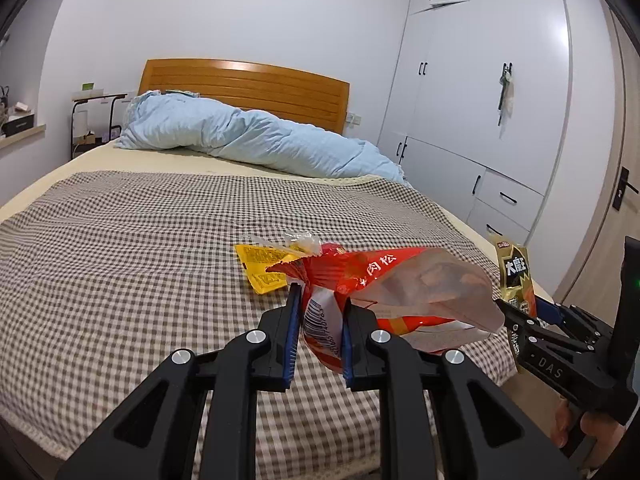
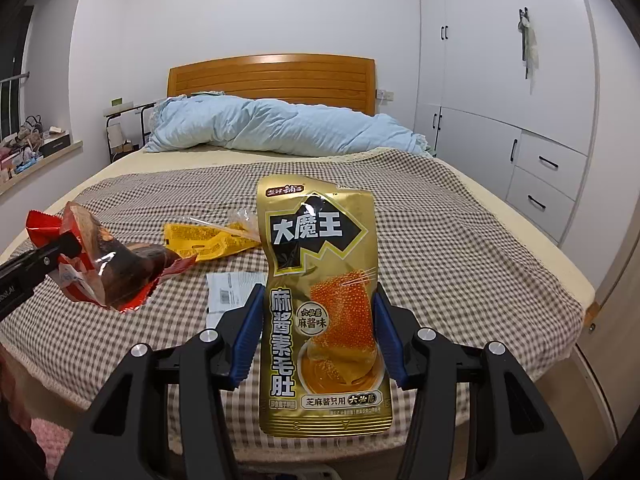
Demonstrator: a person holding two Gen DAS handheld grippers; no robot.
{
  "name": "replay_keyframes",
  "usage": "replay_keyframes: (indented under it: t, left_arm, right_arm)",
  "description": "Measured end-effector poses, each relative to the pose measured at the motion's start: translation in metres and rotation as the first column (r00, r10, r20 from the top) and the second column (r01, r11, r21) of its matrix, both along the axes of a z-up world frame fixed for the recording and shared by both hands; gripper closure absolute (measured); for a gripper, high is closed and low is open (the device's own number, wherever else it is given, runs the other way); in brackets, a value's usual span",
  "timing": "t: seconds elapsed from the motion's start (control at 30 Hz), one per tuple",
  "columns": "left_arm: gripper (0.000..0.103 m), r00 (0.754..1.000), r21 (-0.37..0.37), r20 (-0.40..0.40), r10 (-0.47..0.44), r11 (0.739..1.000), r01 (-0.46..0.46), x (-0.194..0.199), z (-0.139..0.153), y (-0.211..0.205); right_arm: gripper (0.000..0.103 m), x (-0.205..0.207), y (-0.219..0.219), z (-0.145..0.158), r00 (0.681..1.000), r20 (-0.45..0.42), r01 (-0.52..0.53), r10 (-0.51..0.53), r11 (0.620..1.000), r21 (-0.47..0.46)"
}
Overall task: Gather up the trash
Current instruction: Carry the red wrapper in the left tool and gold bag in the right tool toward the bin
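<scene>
Bedroom, checkered bedspread [image 2: 460,248] in front of you. Two pieces were already picked: your left gripper [image 1: 320,332] was pinched nearly closed on the red wrapper [image 1: 384,284], your right gripper [image 2: 318,340] stood about half open, clamped on the sides of the gold pouch [image 2: 320,304]. Left to do: the yellow wrapper [image 2: 208,240] and a white slip [image 2: 228,292] lay on the spread. No bin was visible. You held both grippers side by side above the bed's near end, angled slightly down.

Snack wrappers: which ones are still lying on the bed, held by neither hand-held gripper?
The yellow wrapper and the white printed wrapper lie on the checked bedspread. The red bag and gold pouch are gripped and lifted.
</scene>
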State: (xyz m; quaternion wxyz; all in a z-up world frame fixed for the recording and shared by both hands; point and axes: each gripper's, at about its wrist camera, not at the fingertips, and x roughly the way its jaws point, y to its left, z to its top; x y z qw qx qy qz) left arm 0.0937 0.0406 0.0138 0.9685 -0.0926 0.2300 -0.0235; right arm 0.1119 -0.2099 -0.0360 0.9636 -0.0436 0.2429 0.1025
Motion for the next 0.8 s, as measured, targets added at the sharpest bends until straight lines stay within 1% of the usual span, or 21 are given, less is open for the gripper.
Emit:
replay_keyframes:
  t: [0.23,0.4,0.8]
  left_arm:
    - [0.088,1.000,0.025,0.001,-0.011,1.000,0.011,-0.027,0.002,-0.008]
    - [0.088,1.000,0.040,-0.005,-0.022,0.999,0.023,-0.041,0.000,-0.012]
    - [0.088,0.998,0.038,-0.037,-0.058,0.997,0.060,-0.064,-0.014,-0.026]
  right_arm:
    - [0.052,-0.027,-0.007,-0.004,1.000,-0.002,-0.005,0.005,1.000,-0.009]
    - [0.052,-0.039,-0.013,-0.007,1.000,-0.005,-0.009,0.009,1.000,-0.015]
    - [0.052,-0.063,-0.025,-0.027,0.999,-0.035,-0.014,0.013,1.000,-0.026]
